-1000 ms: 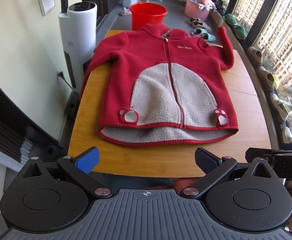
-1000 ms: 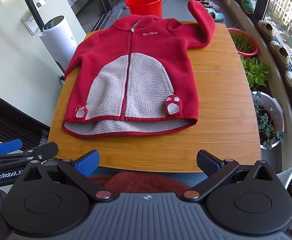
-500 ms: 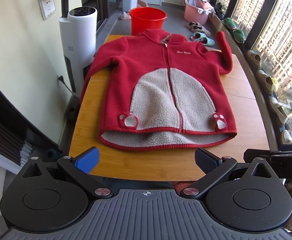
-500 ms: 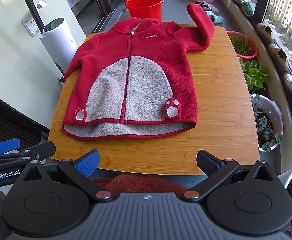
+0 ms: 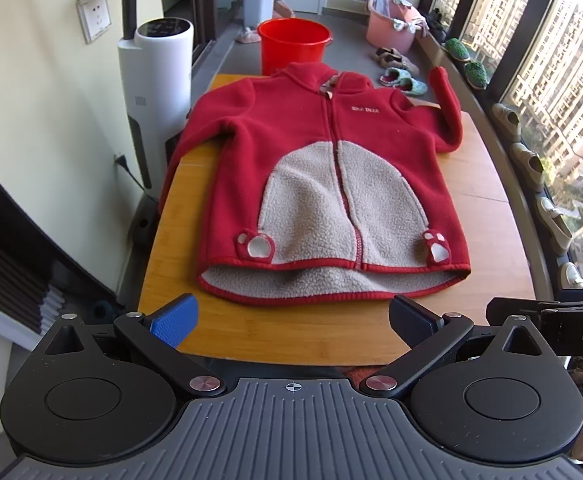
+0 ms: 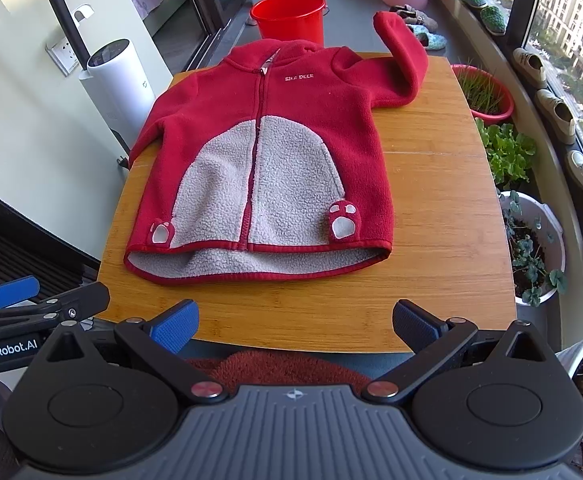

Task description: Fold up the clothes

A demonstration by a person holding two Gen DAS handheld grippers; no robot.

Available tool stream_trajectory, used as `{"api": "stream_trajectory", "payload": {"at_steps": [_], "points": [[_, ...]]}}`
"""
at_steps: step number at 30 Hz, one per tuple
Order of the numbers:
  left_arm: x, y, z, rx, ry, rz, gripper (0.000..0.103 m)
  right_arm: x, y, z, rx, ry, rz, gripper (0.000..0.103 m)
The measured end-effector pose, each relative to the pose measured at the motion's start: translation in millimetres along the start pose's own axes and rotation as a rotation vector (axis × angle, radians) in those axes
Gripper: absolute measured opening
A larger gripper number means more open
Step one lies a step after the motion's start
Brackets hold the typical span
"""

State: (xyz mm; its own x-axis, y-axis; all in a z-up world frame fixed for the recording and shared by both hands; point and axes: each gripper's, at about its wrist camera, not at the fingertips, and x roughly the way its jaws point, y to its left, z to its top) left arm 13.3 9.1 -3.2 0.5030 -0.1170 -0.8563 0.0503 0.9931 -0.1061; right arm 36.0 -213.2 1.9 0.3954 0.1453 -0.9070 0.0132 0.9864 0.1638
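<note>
Red fleece jacket (image 5: 331,184) lying flat, zipped and face up, at the centre of the frame on a wooden table (image 5: 487,216); hem toward the viewer, hood at the far edge. One sleeve (image 6: 405,64) bends up toward the upper right of the right wrist view; the other sleeve (image 5: 195,148) drapes over the table's left edge. Left gripper (image 5: 291,318) and right gripper (image 6: 295,322) hover at the lower frame just short of the near table edge, jaws spread wide, holding nothing. No fold appears begun. The step in hand is judged to be the approach: each gripper should pinch both fleece layers at a sleeve or shoulder, bring the sleeves across the chest evenly, then fold hem to hood. A red bucket (image 5: 293,50) stands beyond the table, upper centre
</note>
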Motion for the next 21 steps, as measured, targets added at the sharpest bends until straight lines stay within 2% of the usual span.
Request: {"api": "stream_trajectory", "payload": {"at_steps": [21], "points": [[2.4,2.7,0.8,0.0,0.006,0.006,0.103,2.9,-1.5,0.7,-0.002,0.005,0.003,0.103]]}}
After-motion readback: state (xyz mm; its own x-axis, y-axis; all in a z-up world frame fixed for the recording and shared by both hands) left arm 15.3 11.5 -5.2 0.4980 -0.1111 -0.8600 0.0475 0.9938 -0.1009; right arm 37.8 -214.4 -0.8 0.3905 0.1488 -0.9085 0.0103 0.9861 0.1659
